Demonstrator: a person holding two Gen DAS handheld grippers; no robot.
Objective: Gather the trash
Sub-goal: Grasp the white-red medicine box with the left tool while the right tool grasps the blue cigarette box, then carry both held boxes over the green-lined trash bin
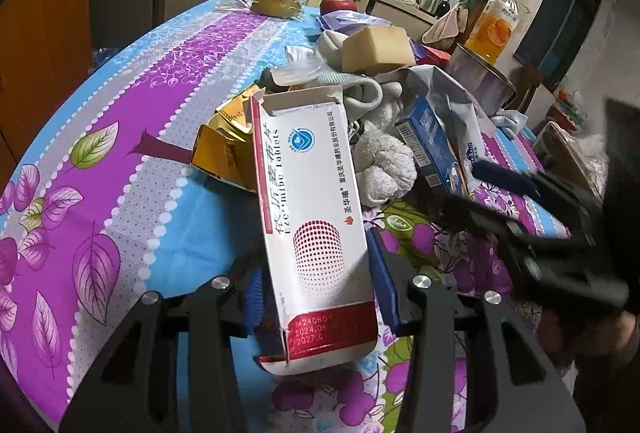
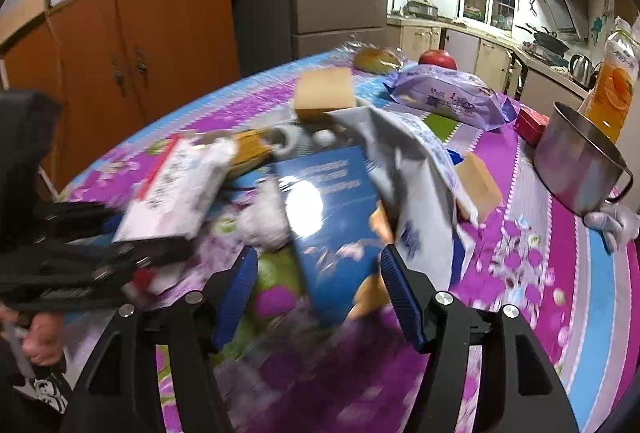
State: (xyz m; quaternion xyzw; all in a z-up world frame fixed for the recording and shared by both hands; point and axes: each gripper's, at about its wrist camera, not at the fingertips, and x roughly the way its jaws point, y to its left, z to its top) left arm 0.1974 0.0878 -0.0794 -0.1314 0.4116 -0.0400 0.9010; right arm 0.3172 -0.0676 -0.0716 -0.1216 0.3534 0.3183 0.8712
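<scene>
I have the left claw (image 1: 314, 297) pinching the red-and-white cardboard tablet box (image 1: 310, 209) for binning; my right claw (image 2: 318, 287), spread, straddles the glossy blue carton (image 2: 328, 217) ahead.

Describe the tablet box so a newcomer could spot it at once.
Start at the flowered tablecloth and find the clutter heap at its middle. At the heap's near edge, clamped in the left tongs, lies the white tablet box: long, open-ended, red-banded, unlike the blue box beside it.
</scene>
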